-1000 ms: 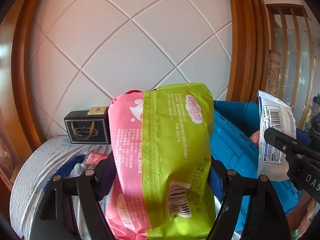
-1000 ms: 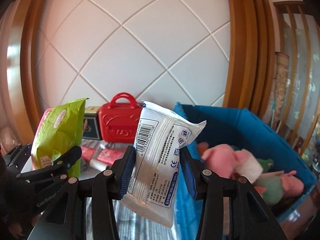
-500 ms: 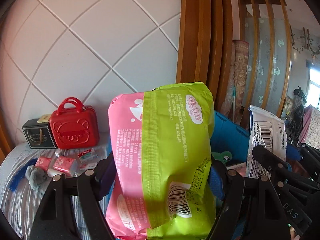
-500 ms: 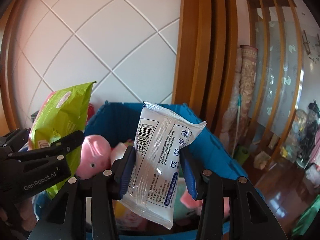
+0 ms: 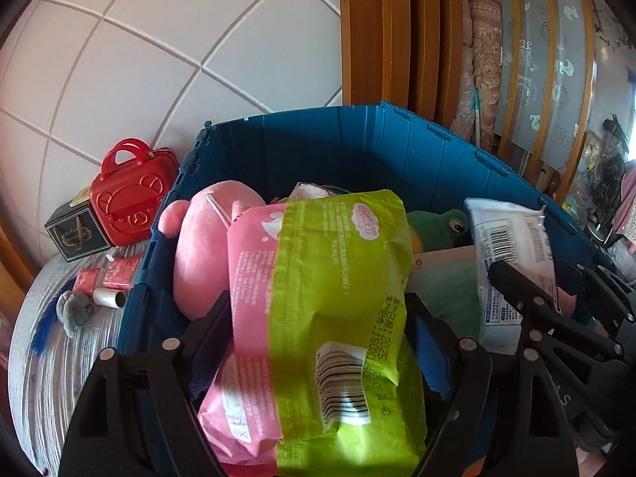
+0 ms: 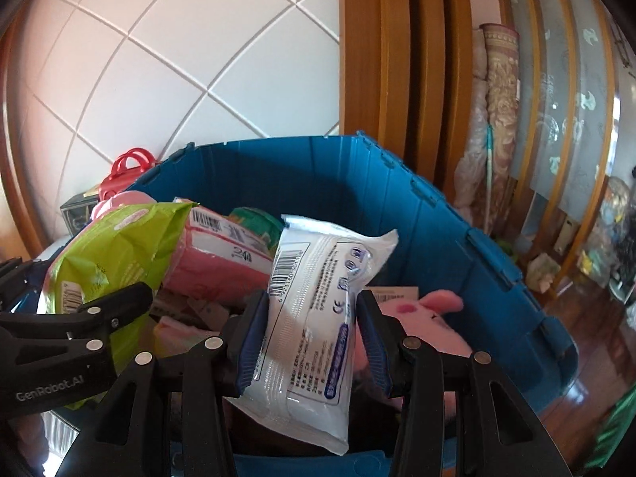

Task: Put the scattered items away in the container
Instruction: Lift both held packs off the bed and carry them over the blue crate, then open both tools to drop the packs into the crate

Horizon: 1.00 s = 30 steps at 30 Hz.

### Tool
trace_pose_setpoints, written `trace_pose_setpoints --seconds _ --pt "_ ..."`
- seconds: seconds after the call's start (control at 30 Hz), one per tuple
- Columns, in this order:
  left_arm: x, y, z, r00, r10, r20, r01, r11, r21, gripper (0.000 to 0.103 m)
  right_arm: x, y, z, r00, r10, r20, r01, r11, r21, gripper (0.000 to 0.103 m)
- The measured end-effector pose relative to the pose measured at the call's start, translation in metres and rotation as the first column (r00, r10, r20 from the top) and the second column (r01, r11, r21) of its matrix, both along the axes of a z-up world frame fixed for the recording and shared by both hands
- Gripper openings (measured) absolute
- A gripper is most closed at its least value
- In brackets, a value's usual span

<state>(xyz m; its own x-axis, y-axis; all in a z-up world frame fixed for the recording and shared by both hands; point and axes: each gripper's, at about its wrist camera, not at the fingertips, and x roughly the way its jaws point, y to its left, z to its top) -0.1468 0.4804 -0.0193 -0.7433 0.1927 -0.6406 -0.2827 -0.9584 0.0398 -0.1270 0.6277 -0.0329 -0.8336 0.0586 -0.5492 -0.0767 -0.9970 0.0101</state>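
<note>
My left gripper is shut on a pink-and-green packet and holds it over the open blue crate. My right gripper is shut on a white wipes packet, also over the crate; it shows in the left wrist view too. The left-held packet appears at the left of the right wrist view. Inside the crate lie a pink plush, a green frog plush and a pink box.
On the striped table left of the crate stand a red toy suitcase and a black box. Small red packets, a white roll and a grey plush lie near them. Wooden door frame stands behind.
Both grippers swung right from the table side and tilted down over the crate, each still holding its packet. The crate's inside now fills both views.
</note>
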Motion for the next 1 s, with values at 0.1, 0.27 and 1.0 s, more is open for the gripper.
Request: trace_pose_setpoints --seconds 0.1,0.27,1.0 --pt "0.006 -0.004 0.001 0.999 0.022 -0.047 -0.021 1.0 0.008 0.088 0.001 0.004 -0.007 1.0 -0.01 -0.002 0.01 1.0 -0.021 0.046" --pt "0.013 -0.006 0.005 0.996 0.031 -0.081 -0.029 0.999 0.026 0.088 0.001 0.012 -0.01 1.0 -0.004 -0.001 0.004 0.999 -0.044 0.064" --pt "0.083 -0.069 0.037 0.975 0.116 -0.19 -0.09 0.986 0.142 0.089 0.08 -0.002 0.043 0.99 0.011 -0.141 -0.021 0.998 -0.065 0.103"
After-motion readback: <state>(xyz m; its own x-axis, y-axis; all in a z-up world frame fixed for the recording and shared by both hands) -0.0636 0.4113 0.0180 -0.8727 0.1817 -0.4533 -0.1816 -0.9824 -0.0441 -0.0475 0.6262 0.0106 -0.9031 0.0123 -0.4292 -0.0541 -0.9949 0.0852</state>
